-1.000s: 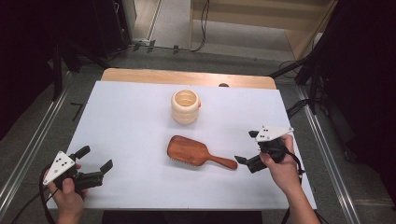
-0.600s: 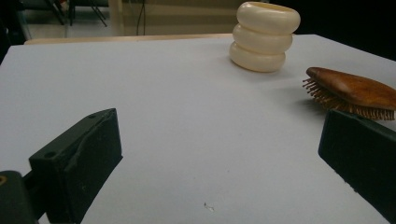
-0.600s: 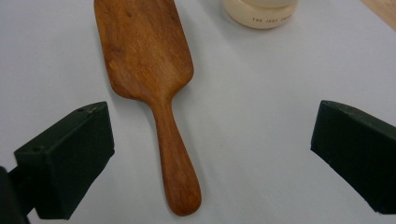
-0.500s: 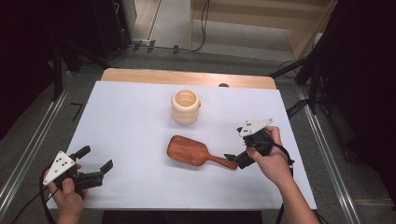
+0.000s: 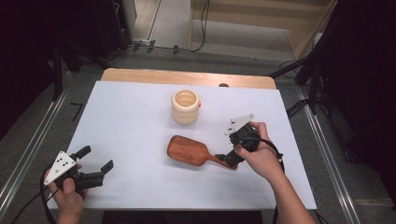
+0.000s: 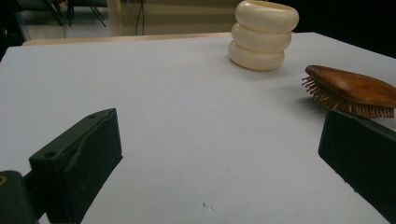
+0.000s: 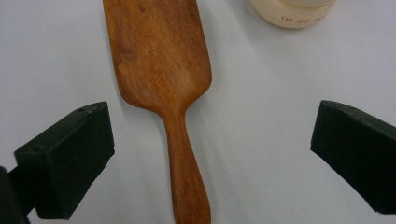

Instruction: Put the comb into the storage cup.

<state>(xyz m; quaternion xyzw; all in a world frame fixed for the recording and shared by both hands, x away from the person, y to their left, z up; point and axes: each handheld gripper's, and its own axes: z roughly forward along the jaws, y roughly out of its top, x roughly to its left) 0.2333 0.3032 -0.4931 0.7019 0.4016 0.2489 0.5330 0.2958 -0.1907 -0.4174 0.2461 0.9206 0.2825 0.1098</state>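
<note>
Hairbrush (image 7: 161, 60) lies bristles-down on the desk (image 5: 130, 116), its handle running straight between my right gripper (image 7: 210, 158) jaws, spread wide and astride it, I judge to pinch it. My left gripper (image 6: 219, 154) waits spread, brush off its right jaw.

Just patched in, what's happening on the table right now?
A person holds a gripper in each hand over a white table. The right gripper is open and lowered at the handle of a wooden hairbrush, which lies bristles down; in the right gripper view the handle sits between the spread jaws, not gripped. The left gripper is open near the table's front left corner, away from everything. A cream ribbed cup stands upright behind the brush.
</note>
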